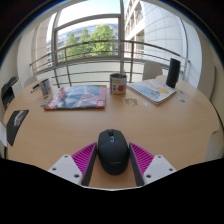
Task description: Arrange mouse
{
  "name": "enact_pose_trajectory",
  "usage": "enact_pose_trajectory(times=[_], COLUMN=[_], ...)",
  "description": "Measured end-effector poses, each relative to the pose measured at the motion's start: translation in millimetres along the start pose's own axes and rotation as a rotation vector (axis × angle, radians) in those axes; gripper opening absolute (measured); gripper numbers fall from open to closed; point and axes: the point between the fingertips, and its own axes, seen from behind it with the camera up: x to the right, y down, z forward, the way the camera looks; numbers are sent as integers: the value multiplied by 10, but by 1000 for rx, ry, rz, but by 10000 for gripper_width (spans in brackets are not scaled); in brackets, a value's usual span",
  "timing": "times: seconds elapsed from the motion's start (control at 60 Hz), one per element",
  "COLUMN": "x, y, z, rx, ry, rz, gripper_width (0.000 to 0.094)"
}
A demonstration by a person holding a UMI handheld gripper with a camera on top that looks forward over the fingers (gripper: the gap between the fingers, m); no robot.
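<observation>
A black computer mouse (113,150) lies between my gripper's two fingers on the round wooden table (60,135), with its scroll wheel pointing away from me. My gripper (113,146) is closed in on it. The pink pads (85,158) press on the mouse's left and right sides at its widest part. The rear of the mouse is hidden low between the fingers. I cannot tell whether the mouse rests on the table or is just above it.
Beyond the mouse stand a colourful magazine (75,97), a mug (118,85), a white booklet with a blue item (152,91), a dark upright box (173,72) and a small can (45,88). A chair (14,125) stands at the table's left. Windows are behind.
</observation>
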Motion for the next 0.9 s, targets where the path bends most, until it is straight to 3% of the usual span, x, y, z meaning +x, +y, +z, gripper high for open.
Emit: enact_pose_trajectory(times=[0.033,0.333,0.4,0.517,0.667,0.75,0.817,0.9], x=[38,47,144,-145,-1210,-2081,-2977,-3866], y=[-29,-124,-365,-1171,-2297,-2627,-2545,-2265], z=[22,-46,-228,-768,-1720,-1878,-1860,-1364], rx=[11,45,80,218,455,525,516,414], ry=[9,103,152,188,166,126,69,-19], rz=[-6,-5,32,133,172,146,128,99], gripper_width=[531,395,396,397,395,393,394,394])
